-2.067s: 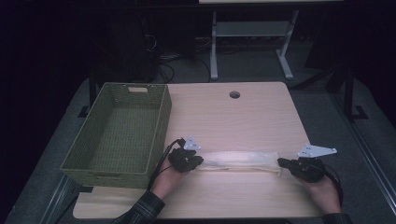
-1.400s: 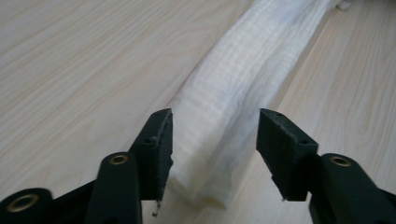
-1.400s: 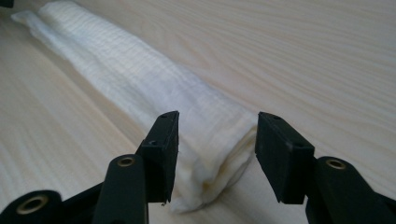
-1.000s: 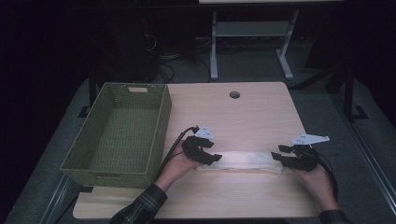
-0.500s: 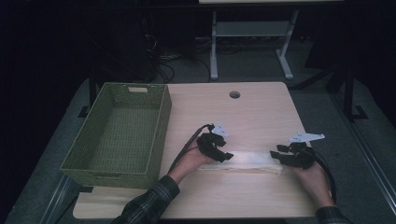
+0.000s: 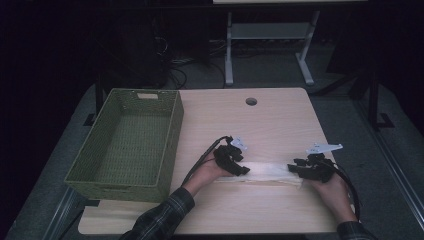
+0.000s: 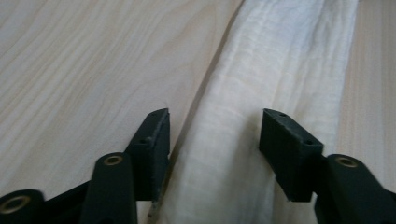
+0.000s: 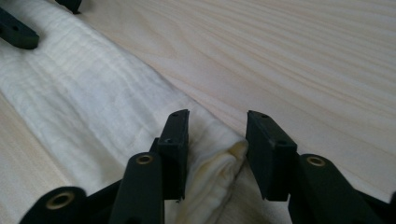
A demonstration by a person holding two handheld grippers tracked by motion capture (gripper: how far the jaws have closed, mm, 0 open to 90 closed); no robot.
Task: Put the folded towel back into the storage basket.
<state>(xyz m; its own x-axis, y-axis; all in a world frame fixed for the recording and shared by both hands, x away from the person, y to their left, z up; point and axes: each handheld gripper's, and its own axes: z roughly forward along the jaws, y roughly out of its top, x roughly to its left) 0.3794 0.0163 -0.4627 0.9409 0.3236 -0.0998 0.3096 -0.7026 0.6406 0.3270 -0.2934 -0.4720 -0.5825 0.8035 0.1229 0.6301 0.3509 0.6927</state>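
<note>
- A person in plaid sleeves works a long, folded strip of cream cloth point(image 6: 267, 172) on a pale wooden bench point(image 6: 280, 120), one gripper at each end of the strip.
- The left gripper point(image 6: 240, 167) sits over the cloth's left end; in the left gripper view its fingers point(image 7: 154, 140) stand partly open astride a raised fold, the left finger at the cloth's edge and the right one resting on the fabric.
- Those jaws have just been closing, with the fold between them; neither pad is seen to pinch it yet.
- The right gripper point(image 6: 295, 170) meets the opposite end of the strip; in the right gripper view its fingers point(image 8: 175, 140) frame the bunched, yellowish corner of the cloth.
- These jaws too have just been closing, a gap showing between the right finger and the cloth's tip, so the corner lies between them without a firm grip.
- The cloth stretches straight from one pair of fingers to the other, flat on the bench apart from the fold and the bunched corner.
- A green woven basket point(image 6: 85, 167) stands well beyond the left gripper, at the bench's left edge.
- A round cable hole point(image 6: 251, 101) marks the bench top well beyond both grippers.
</note>
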